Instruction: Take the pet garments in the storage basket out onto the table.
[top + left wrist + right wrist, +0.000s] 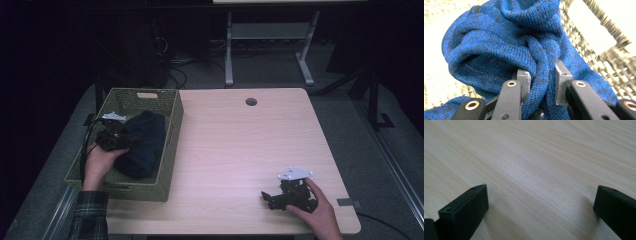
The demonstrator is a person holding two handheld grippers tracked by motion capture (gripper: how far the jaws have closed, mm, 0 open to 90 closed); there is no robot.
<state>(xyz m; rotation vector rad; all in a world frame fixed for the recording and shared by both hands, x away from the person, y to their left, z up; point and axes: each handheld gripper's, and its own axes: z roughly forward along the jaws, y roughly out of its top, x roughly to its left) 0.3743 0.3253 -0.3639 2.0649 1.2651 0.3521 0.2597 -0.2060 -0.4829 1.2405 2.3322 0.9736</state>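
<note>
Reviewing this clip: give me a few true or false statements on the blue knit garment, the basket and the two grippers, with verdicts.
1. The left gripper is shut on a fold of the blue knit garment. True.
2. The garment lies on the bare table. False: it is in the green woven basket.
3. The right gripper is open over bare wood. True.
4. The right gripper holds a sock. False: nothing is between its jaws.
5. The basket sits at the table's right edge. False: at the left.
</note>
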